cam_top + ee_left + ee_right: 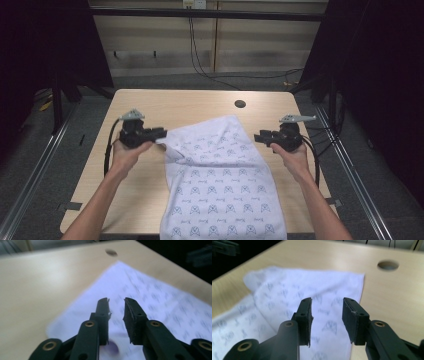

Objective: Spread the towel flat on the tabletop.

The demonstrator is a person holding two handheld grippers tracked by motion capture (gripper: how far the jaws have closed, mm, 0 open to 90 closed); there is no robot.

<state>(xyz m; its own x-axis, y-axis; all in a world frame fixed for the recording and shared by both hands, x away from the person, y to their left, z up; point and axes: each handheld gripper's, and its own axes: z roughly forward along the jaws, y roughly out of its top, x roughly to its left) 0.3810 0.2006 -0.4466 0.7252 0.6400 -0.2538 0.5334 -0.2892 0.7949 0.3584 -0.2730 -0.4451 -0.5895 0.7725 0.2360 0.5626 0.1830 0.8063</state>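
White thin cloth with small blue printed motifs (pixel 220 185) lies rumpled across your pale wood-grain table (pixel 150 107), overhanging its near edge. Your left gripper (pixel 161 132) and right gripper (pixel 258 136) flank it, jaws parted, empty.

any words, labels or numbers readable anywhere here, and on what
None can be read.
The white cloth carries a repeated dark blue motif, too small and blurred to tell whether it holds letters.
The left claw, the right claw and the table show no readable marking.
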